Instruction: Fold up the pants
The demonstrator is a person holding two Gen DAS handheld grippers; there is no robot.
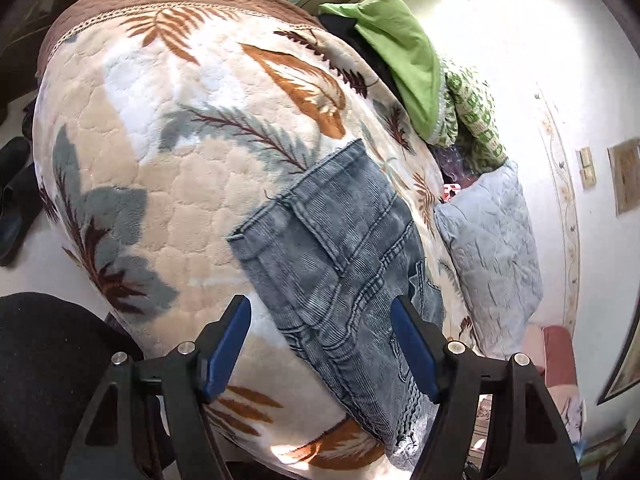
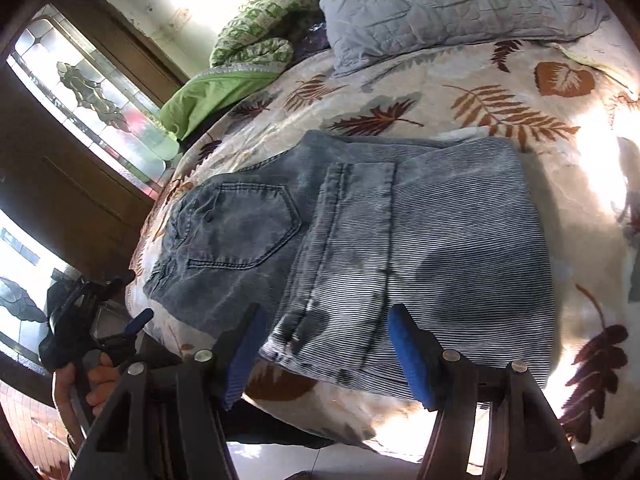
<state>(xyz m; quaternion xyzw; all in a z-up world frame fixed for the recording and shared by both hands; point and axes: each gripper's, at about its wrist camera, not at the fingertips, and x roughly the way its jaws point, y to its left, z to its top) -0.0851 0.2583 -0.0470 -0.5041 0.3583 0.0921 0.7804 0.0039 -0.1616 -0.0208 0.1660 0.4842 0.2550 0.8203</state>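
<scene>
Denim pants (image 2: pixel 352 240) lie folded into a compact stack on the bed (image 2: pixel 500 92); both tools (image 1: pixel 320 344) (image 2: pixel 324 348) hang spread and empty. Perhaps one fold remains.

A bed under a leaf-print blanket (image 1: pixel 168 184) fills the room, a grey quilted pillow (image 2: pixel 440 4) and green bedding (image 1: pixel 404 64) heaped near the white wall (image 1: pixel 540 40). Dark wooden doors hold what may be stained glass (image 2: pixel 88 92); sunlight glares.

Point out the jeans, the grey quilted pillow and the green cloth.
jeans (image 2: pixel 400 240): right wrist view, the folded leg panel.
grey quilted pillow (image 1: pixel 488 248): left wrist view, its middle.
green cloth (image 1: pixel 404 56): left wrist view, its plain face.
</scene>
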